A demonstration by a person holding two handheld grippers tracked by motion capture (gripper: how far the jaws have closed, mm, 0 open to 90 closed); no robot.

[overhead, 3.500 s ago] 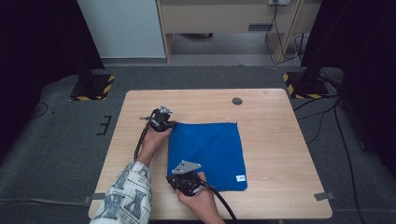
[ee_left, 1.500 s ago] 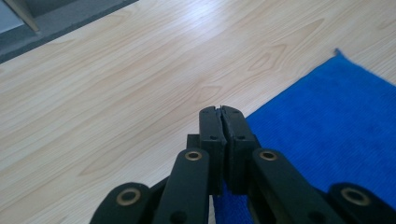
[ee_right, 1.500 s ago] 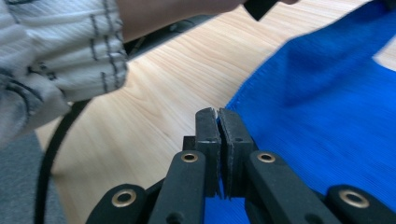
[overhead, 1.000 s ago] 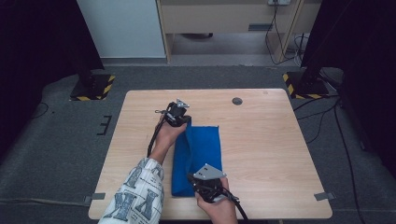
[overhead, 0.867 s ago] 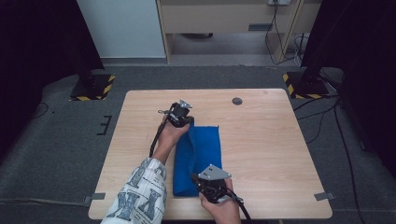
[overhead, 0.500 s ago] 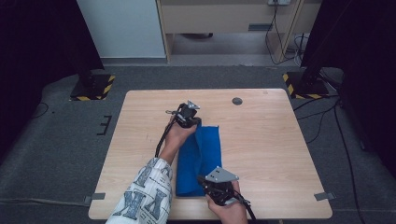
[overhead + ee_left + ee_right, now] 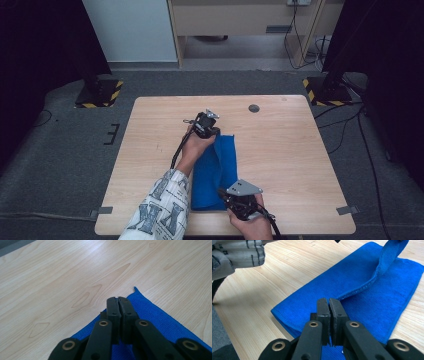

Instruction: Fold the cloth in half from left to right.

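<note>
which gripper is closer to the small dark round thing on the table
The left. The left gripper is at the far end of the blue cloth, a short way from the dark round spot. The right gripper is at the cloth's near end, by the table's near edge.

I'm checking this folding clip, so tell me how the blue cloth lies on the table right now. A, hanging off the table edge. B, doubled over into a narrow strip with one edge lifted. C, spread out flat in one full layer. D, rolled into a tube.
B: the blue cloth lies as a narrow doubled strip on the table, and the right gripper view shows one edge lifted.
</note>
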